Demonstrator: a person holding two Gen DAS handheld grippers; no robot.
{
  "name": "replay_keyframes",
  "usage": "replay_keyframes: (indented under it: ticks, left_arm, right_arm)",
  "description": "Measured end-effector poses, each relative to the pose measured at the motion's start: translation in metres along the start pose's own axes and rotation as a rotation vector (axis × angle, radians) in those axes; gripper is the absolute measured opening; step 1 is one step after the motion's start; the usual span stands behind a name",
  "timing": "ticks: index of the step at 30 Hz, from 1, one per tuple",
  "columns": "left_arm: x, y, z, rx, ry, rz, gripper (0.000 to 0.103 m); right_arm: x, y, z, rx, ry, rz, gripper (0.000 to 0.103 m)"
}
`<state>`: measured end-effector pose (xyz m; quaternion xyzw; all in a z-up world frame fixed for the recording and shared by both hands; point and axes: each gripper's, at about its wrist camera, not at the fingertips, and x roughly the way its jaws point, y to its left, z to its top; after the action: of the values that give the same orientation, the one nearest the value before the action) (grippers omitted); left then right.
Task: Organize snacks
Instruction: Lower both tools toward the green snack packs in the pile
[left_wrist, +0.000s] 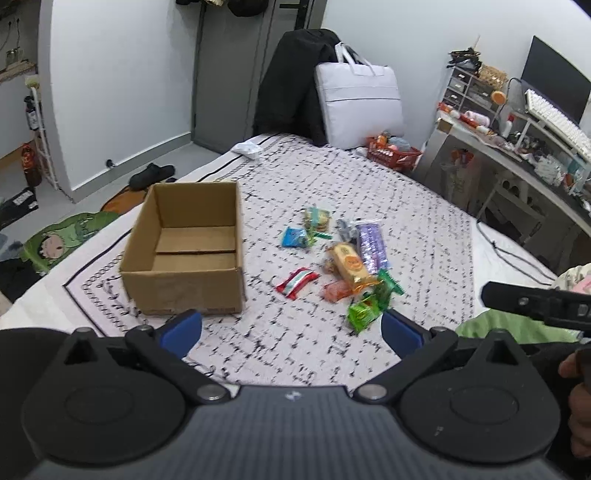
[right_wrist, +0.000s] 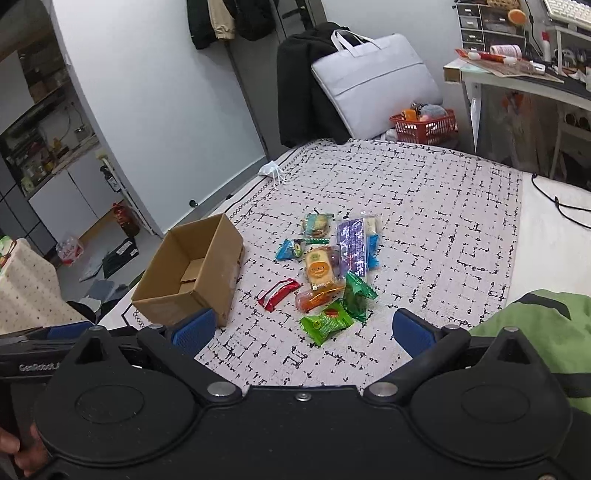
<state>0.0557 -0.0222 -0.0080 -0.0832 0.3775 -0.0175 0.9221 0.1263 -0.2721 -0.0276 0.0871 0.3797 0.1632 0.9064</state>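
Observation:
An open cardboard box (left_wrist: 184, 254) (right_wrist: 192, 277) stands on the patterned bedspread, with nothing visible inside. To its right lies a loose heap of snack packets: a red one (left_wrist: 296, 281) (right_wrist: 277, 293), a bright green one (left_wrist: 364, 313) (right_wrist: 327, 321), a yellow-orange one (left_wrist: 349, 265) (right_wrist: 320, 269), a purple one (left_wrist: 372, 243) (right_wrist: 351, 245) and a blue one (left_wrist: 294, 236) (right_wrist: 289, 250). My left gripper (left_wrist: 291, 330) hovers open, short of the box and heap. My right gripper (right_wrist: 303, 332) is open too, just before the green packet. Neither holds anything.
A grey bag (left_wrist: 358, 107) and black coat (left_wrist: 291, 85) lean at the bed's far end beside a red basket (right_wrist: 424, 125). A cluttered desk (left_wrist: 517, 147) stands right. A green garment (right_wrist: 546, 325) lies near right. The floor drops off left of the box.

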Motion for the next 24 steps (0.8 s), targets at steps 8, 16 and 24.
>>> replay_keyframes:
  ticks: [8, 16, 24]
  left_arm:
    - [0.022, -0.008, 0.009, -0.006, 0.022, -0.024, 0.103]
    - [0.044, -0.016, 0.014, -0.044, 0.035, -0.05, 0.103]
    - [0.073, -0.026, 0.024, -0.091, 0.055, -0.019, 0.103]
  right_arm:
    - [0.02, -0.01, 0.015, 0.059, 0.046, 0.019, 0.103]
    - [0.045, -0.028, 0.026, 0.133, 0.097, -0.011, 0.103]
    - [0.072, -0.038, 0.042, 0.14, 0.12, -0.044, 0.103]
